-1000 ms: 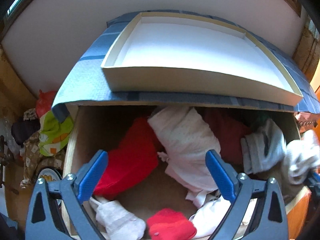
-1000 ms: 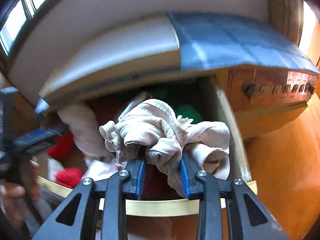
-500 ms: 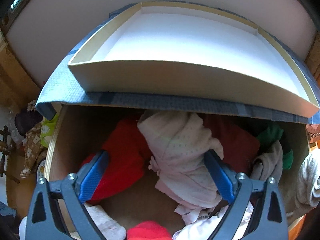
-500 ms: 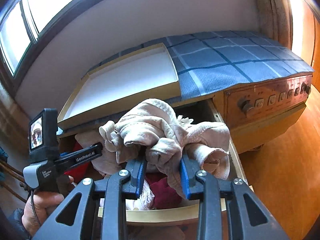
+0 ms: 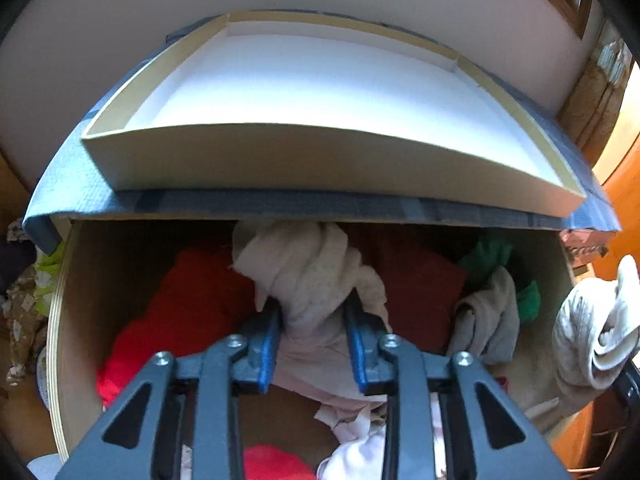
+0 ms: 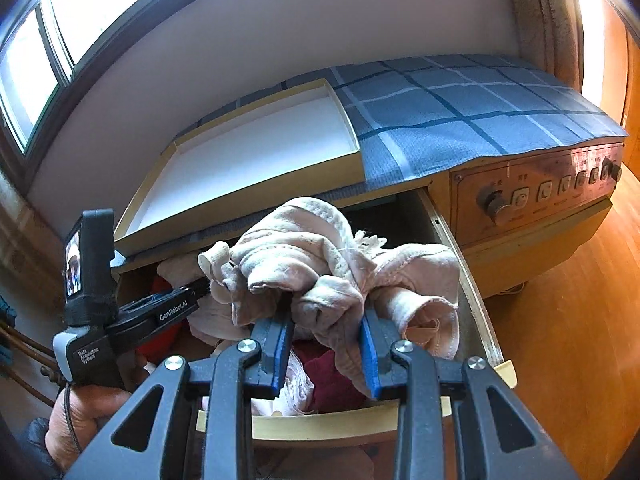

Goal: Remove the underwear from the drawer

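Since a second ago the left gripper (image 5: 312, 332) has gone from spread wide over the drawer (image 5: 60, 320) to closing on the pale pink dotted underwear (image 5: 316, 276), whose soft bunched cloth now sits pinched between the blue pads, twisted into a rope-like knot above them. To its left lies a smooth red garment (image 5: 192, 312) on the plywood floor of the drawer; to its right a darker red cloth (image 5: 412, 280), then a green scrap (image 5: 486, 254) and a grey ribbed sock-like piece (image 5: 488, 320) against the right wall. Above the drawer, a shallow rectangular cardboard tray (image 5: 280, 160) with a white inside rests on a blue checked cloth (image 6: 460, 116).

In the right wrist view, a hand (image 6: 84, 420) holds the left tool at the far left. The right gripper (image 6: 326, 344) is clamped on a crumpled cream-pink bundle of underwear (image 6: 320, 256), lifted clear above the drawer's front edge, seams and frilled lace edging showing. Furthest right is a wooden panel with round knobs (image 6: 536, 196)
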`<state>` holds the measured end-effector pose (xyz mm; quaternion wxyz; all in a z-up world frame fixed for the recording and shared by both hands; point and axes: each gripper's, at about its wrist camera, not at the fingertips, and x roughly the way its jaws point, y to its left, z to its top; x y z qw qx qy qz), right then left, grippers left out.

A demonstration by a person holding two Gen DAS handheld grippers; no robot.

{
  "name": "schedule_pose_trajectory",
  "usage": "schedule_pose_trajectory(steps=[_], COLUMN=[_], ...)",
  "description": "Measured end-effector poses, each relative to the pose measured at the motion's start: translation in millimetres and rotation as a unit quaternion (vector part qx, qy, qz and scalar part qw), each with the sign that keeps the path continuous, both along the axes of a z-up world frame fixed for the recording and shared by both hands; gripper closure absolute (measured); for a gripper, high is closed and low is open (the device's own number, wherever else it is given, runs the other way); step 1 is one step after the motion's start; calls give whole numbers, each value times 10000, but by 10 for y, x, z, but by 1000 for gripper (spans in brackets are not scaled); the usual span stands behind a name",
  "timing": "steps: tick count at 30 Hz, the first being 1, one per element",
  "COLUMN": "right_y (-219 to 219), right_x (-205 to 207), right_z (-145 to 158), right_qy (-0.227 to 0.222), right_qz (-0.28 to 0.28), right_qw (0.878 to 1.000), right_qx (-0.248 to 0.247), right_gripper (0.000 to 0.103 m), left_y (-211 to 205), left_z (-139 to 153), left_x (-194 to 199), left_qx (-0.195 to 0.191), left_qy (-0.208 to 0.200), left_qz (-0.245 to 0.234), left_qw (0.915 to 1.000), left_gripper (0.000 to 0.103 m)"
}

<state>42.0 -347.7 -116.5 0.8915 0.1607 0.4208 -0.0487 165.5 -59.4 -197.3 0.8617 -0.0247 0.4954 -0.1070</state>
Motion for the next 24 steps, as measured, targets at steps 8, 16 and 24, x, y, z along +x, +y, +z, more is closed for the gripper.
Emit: schedule_pose_trajectory(steps=[8,16,24], right_y=[111,256,297], right_x=[-109,-174,-203], right_z=[147,289,233], right_qy=[-96,-181,-115], right_qz=[-15,31,45], right_qw=[9999,9998,9999], right_qx=[-55,-122,-32], right_gripper=[71,71,71], left_y=[306,388,203], left_z=[177,355,114], left_x=[-160,-298,-155], left_qx=[-466,-247,-327], left_qy=[-59,-269,209], left_qz=[-72,-162,342], left_qw=[9989,9992,9987], left_gripper=[89,96,40])
